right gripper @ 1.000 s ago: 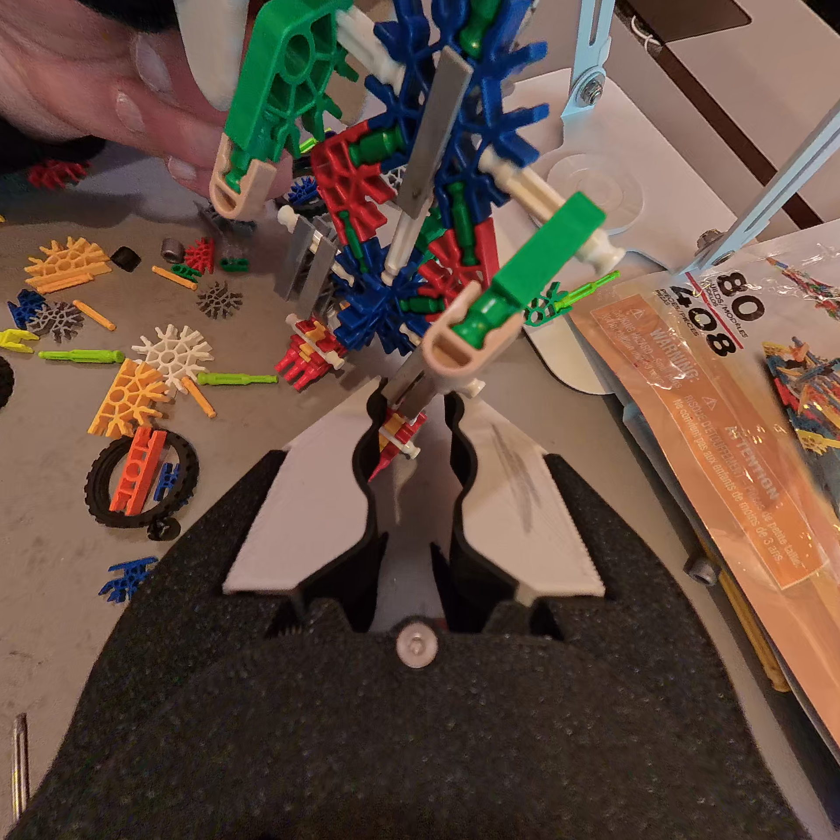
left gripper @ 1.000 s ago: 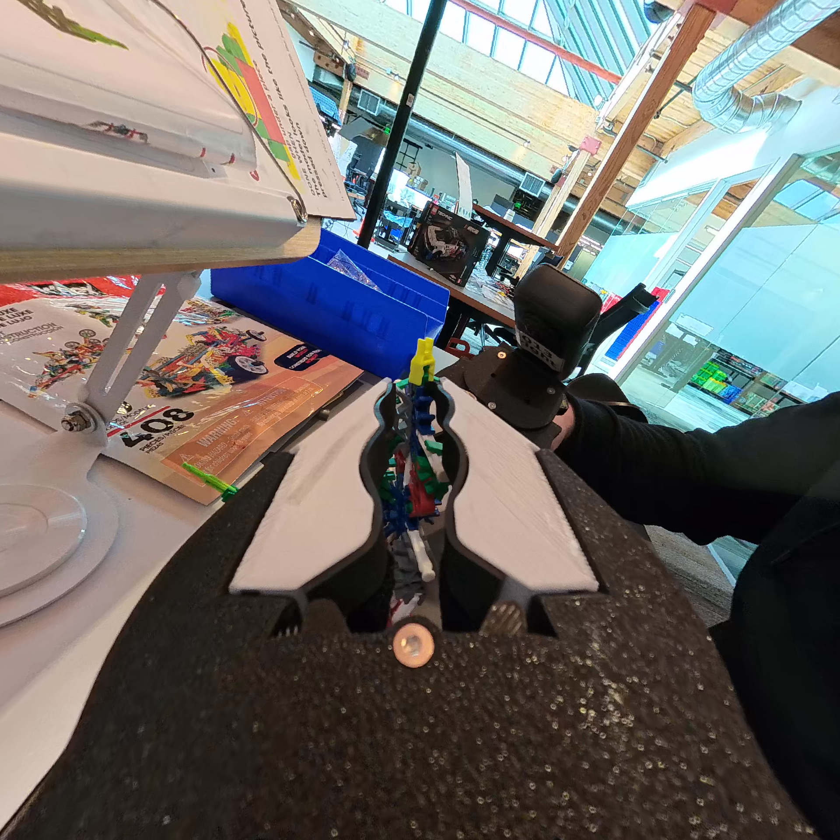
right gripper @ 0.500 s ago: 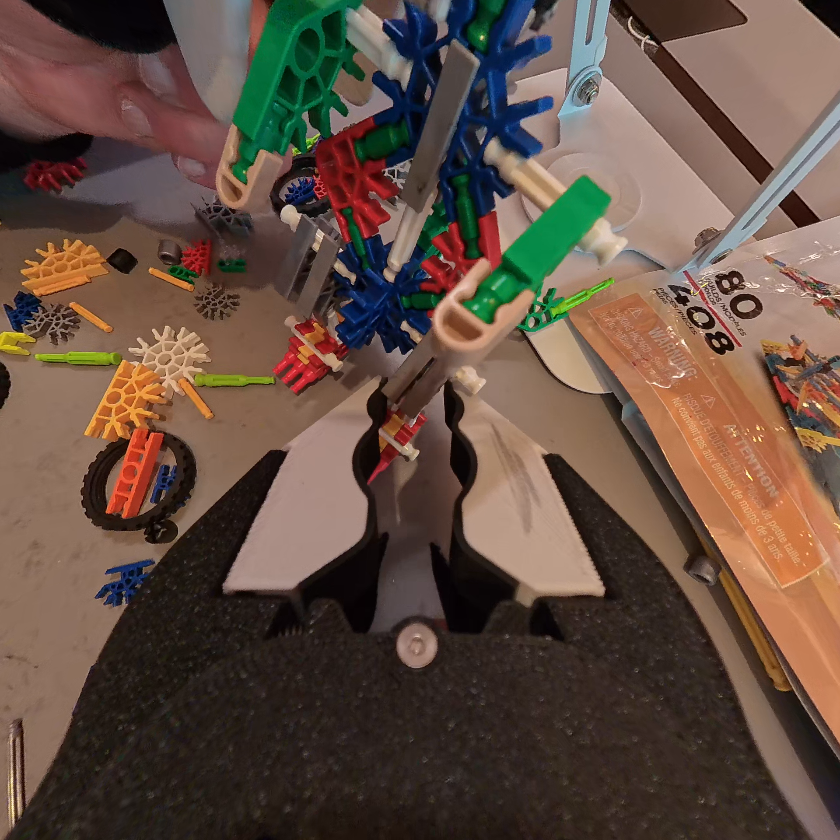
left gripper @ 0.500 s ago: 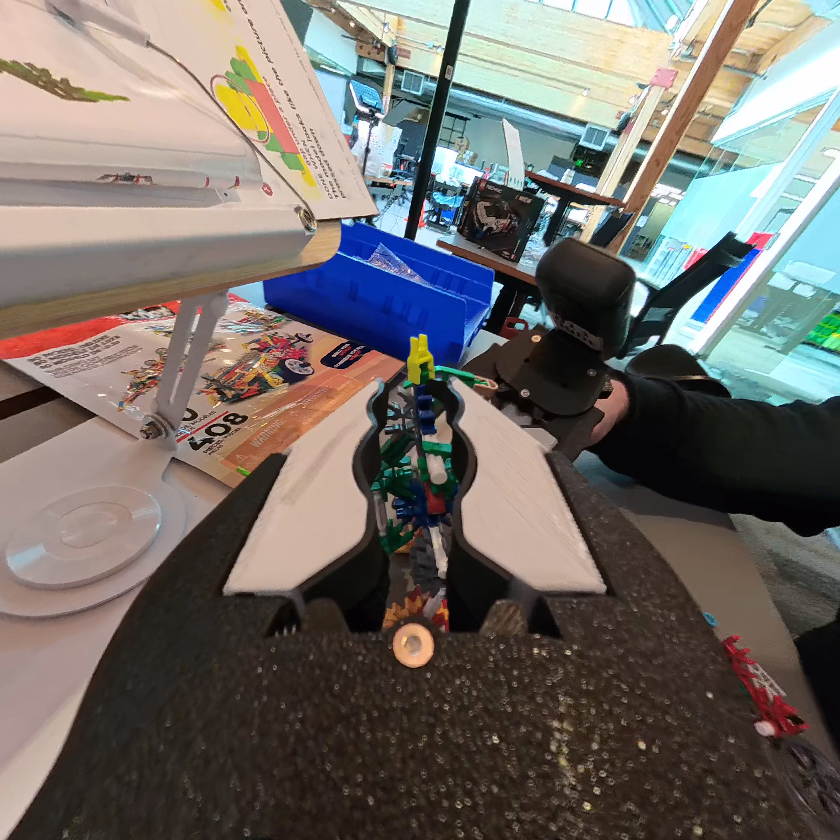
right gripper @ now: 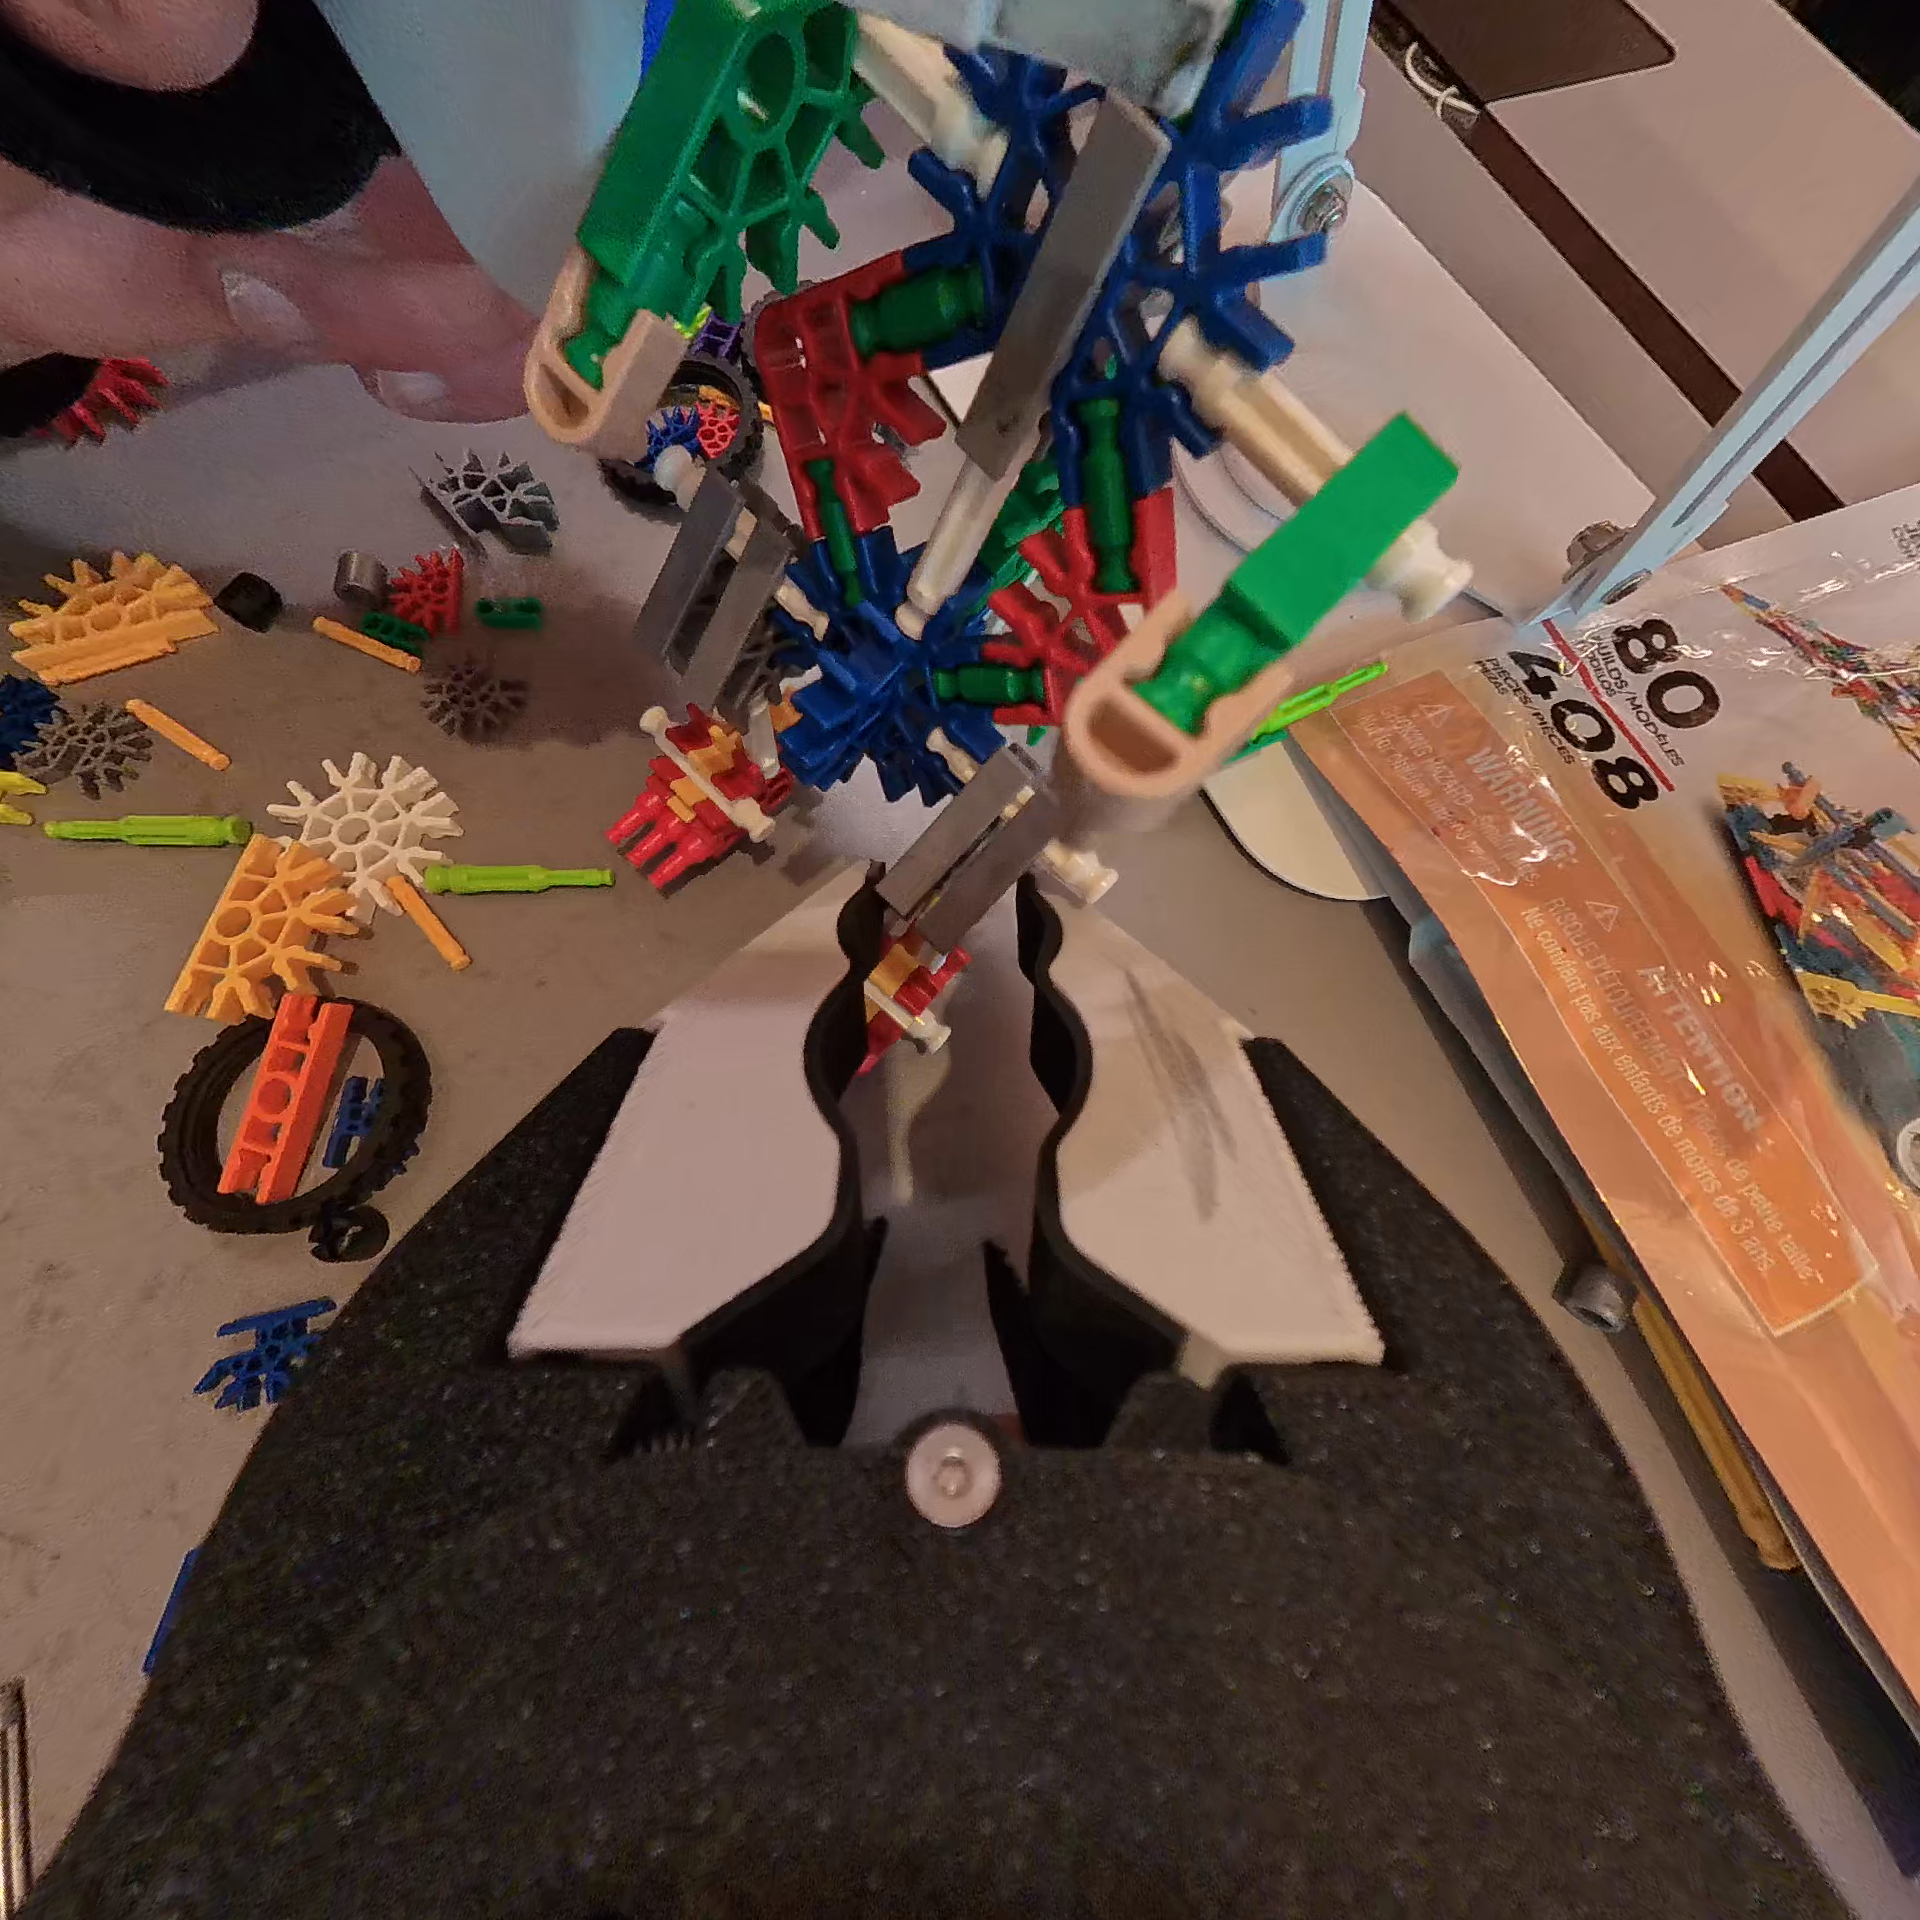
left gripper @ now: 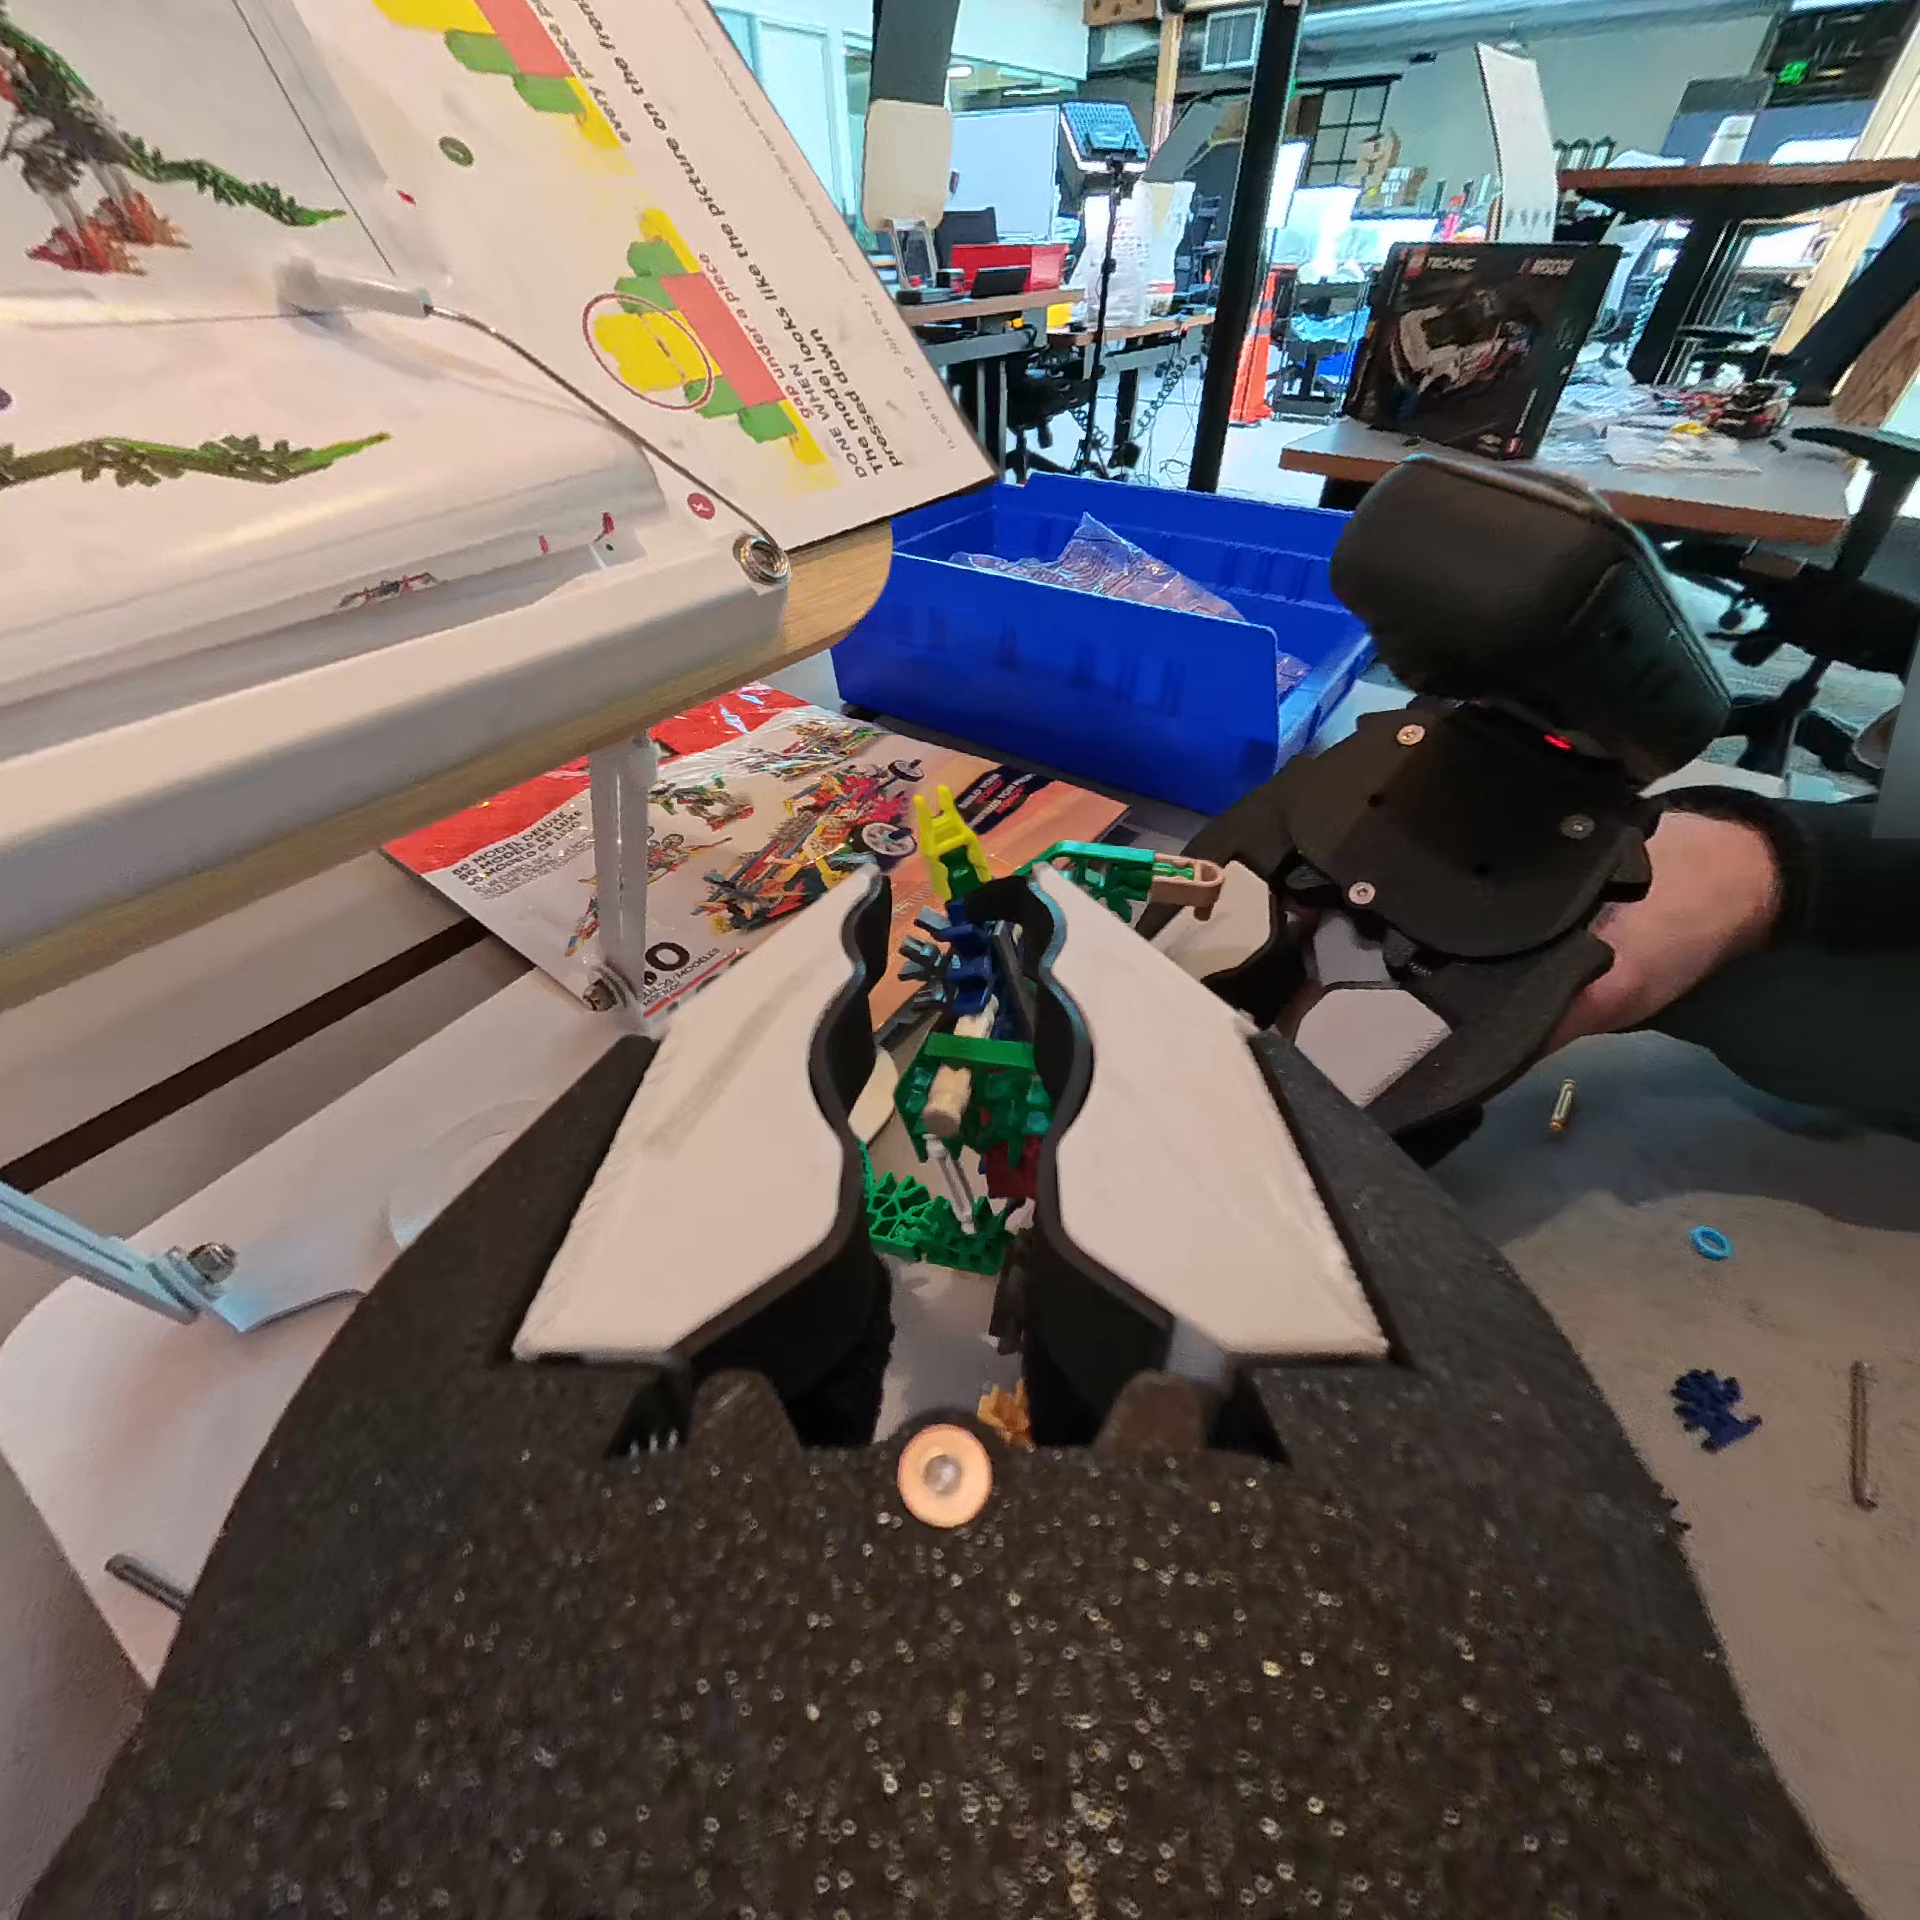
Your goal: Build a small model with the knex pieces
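A construction-toy model (right gripper: 935, 499) of blue, red and green connectors with white and grey rods is held between both grippers above the table. My right gripper (right gripper: 940, 904) is shut on the model's lower end, a grey piece with a red and yellow connector (right gripper: 914, 977). My left gripper (left gripper: 956, 914) is shut on the model (left gripper: 966, 1112), with a yellow clip (left gripper: 945, 831) poking past the fingertips. The right gripper (left gripper: 1455, 831) and the hand holding it show at the right of the left wrist view. The left gripper's white finger (right gripper: 488, 156) shows at the top of the right wrist view.
Loose connectors and rods (right gripper: 312, 862) and a black tyre (right gripper: 291, 1117) lie on the grey table at left. A printed bag of parts (right gripper: 1662, 935) lies at right. A tilted instruction stand (left gripper: 416, 468) and a blue bin (left gripper: 1091, 644) stand behind. There is about 11 cm between the tips of the two grippers.
The left gripper has tipped downward with the model, so the table and bag show more. In the right wrist view the model has tilted slightly and come closer. Both grips are unchanged.
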The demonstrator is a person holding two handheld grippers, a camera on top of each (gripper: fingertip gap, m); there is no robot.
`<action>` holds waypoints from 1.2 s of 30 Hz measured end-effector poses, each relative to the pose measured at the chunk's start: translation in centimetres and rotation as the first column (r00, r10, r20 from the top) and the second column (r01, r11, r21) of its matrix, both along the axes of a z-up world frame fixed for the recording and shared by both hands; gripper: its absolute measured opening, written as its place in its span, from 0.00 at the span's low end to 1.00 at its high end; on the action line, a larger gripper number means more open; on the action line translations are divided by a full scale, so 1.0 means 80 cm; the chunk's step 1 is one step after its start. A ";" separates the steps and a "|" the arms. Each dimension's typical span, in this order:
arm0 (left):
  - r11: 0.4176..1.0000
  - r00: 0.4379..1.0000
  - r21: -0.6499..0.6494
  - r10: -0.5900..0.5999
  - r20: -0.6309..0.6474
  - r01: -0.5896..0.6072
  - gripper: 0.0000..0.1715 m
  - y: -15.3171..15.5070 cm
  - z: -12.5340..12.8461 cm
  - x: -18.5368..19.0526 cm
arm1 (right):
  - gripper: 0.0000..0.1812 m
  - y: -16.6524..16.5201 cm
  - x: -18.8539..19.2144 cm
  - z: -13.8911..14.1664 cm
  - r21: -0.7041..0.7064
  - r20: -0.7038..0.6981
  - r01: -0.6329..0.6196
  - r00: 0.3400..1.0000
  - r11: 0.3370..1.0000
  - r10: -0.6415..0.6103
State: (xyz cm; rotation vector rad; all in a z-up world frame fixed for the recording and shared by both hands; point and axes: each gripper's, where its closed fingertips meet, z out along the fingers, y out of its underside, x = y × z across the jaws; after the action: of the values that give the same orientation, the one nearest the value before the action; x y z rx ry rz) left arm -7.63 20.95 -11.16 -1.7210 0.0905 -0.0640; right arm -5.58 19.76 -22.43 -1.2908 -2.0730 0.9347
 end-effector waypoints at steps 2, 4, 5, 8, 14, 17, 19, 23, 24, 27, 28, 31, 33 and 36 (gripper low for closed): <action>1.000 1.000 0.002 -0.011 0.009 0.011 0.11 0.001 0.000 0.005 | 0.14 0.000 0.000 0.000 0.003 -0.001 0.001 1.000 1.000 -0.001; 1.000 1.000 0.007 -0.004 0.008 0.004 0.11 0.001 0.001 0.005 | 0.14 0.000 0.000 0.000 0.004 -0.001 0.001 1.000 1.000 -0.001; 1.000 1.000 0.005 -0.004 0.010 0.003 0.11 0.001 0.000 0.004 | 0.14 0.000 0.000 0.000 0.005 -0.002 0.001 1.000 1.000 -0.001; 1.000 1.000 0.009 -0.007 0.016 0.006 0.11 0.001 0.001 0.004 | 0.14 0.000 -0.001 -0.001 0.012 -0.003 0.001 1.000 1.000 -0.001; 1.000 1.000 0.013 -0.010 0.007 0.010 0.08 0.001 0.002 0.007 | 0.14 0.001 -0.001 -0.001 0.017 -0.004 0.001 1.000 1.000 -0.001; 0.998 0.998 0.031 -0.047 0.040 0.046 0.07 0.000 0.004 0.010 | 0.14 0.000 0.000 -0.001 0.020 -0.005 -0.004 1.000 1.000 0.004; 0.998 0.996 0.036 -0.061 0.065 0.059 0.07 0.000 0.004 0.010 | 0.14 0.000 0.000 -0.001 0.019 -0.005 -0.007 1.000 1.000 0.007; 0.989 0.984 0.058 -0.140 0.106 0.134 0.06 -0.003 0.008 0.019 | 0.14 0.000 0.002 0.000 0.024 -0.002 -0.021 1.000 0.999 0.021; 0.987 0.981 0.063 -0.154 0.116 0.147 0.05 -0.004 0.008 0.019 | 0.14 0.000 0.003 0.000 0.024 -0.002 -0.025 1.000 0.999 0.025; 0.975 0.966 0.081 -0.218 0.138 0.209 0.05 -0.007 0.010 0.026 | 0.13 -0.002 0.004 0.000 0.016 0.000 -0.038 0.999 0.999 0.038; 0.969 0.959 0.086 -0.242 0.146 0.231 0.05 -0.009 0.010 0.028 | 0.13 -0.002 0.005 0.000 0.016 0.000 -0.042 0.999 0.999 0.042; 0.963 0.957 0.095 -0.263 0.121 0.252 0.05 -0.012 0.010 0.030 | 0.13 -0.002 0.005 -0.001 0.024 -0.001 -0.047 0.999 0.999 0.047; 0.965 0.964 0.088 -0.254 0.081 0.247 0.07 -0.012 0.009 0.030 | 0.13 -0.002 0.005 -0.001 0.031 -0.002 -0.050 0.999 0.998 0.050; 0.972 0.974 0.062 -0.225 0.006 0.225 0.09 -0.010 0.004 0.030 | 0.12 -0.001 0.005 -0.001 0.036 -0.002 -0.050 0.999 0.998 0.050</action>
State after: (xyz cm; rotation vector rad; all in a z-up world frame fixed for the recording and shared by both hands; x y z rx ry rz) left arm -5.22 20.16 -10.81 -1.6435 0.2754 -0.2381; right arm -5.17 19.64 -22.53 -1.2234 -2.1187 0.9159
